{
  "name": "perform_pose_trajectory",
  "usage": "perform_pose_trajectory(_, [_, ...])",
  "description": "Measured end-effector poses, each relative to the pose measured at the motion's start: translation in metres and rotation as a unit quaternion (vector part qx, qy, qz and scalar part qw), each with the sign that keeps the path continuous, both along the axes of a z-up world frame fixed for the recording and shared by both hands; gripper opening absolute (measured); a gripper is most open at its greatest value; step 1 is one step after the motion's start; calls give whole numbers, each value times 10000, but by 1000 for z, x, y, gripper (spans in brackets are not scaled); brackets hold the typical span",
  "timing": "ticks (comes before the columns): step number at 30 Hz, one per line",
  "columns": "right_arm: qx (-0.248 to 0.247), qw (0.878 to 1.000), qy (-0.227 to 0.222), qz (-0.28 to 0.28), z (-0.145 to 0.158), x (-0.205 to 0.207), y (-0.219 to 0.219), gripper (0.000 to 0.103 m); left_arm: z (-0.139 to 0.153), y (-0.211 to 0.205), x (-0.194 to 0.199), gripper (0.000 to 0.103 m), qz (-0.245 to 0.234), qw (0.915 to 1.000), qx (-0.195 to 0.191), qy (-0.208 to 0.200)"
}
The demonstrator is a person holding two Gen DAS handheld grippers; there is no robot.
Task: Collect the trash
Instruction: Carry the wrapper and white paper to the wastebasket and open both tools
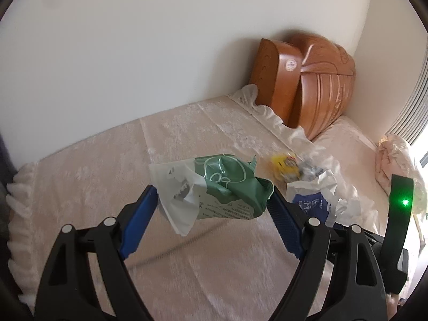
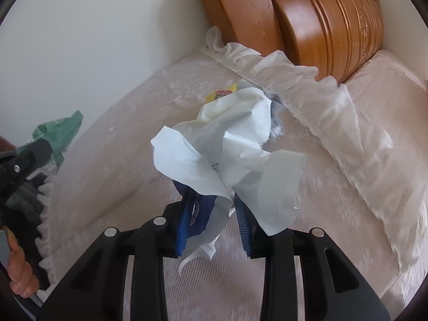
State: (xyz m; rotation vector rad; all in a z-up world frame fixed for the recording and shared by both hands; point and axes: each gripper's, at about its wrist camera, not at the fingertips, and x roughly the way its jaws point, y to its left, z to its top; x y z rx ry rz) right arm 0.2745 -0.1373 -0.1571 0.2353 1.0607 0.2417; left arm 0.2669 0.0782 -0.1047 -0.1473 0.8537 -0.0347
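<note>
Bed [image 1: 200,133] with pink cover carries the remaining trash [image 1: 294,167], lying ahead and right of my left jaws, nearer my right. Left gripper [image 1: 211,200] is clamped on a green wrapper [image 1: 227,184]; right gripper [image 2: 214,208] is clamped on crumpled paper [image 2: 235,144].

Glossy carved wooden headboard [image 2: 321,21], matt woven bedspread [image 1: 187,267], crinkled plastic green wrapper [image 1: 227,187], creased white paper [image 2: 227,147].

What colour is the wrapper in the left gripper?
Green and white wrapper, held by the left gripper; clearest in the left wrist view.

Right gripper [image 2: 212,214] clamps crumpled white wrapper [image 2: 230,155] above bed [image 2: 347,187]
</note>
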Motion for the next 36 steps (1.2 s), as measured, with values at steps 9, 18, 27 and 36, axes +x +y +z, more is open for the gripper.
perform_pose_trajectory(9, [291, 9987, -332, 252, 47, -86, -31, 32, 19, -34, -72, 80, -381, 9992, 98, 27])
perform_pose_trajectory(18, [-180, 9976, -651, -159, 85, -193, -110, 32, 45, -107, -141, 80, -1060, 9943, -33, -87])
perform_pose_trajectory(27, [-582, 9904, -650, -1069, 83, -279, -195, 32, 59, -210, -204, 80, -2129, 9766, -187, -226])
perform_pose_trajectory(36, [-557, 9840, -795, -1492, 84, -320, -236, 32, 65, -260, -236, 80, -2597, 9651, -49, -318])
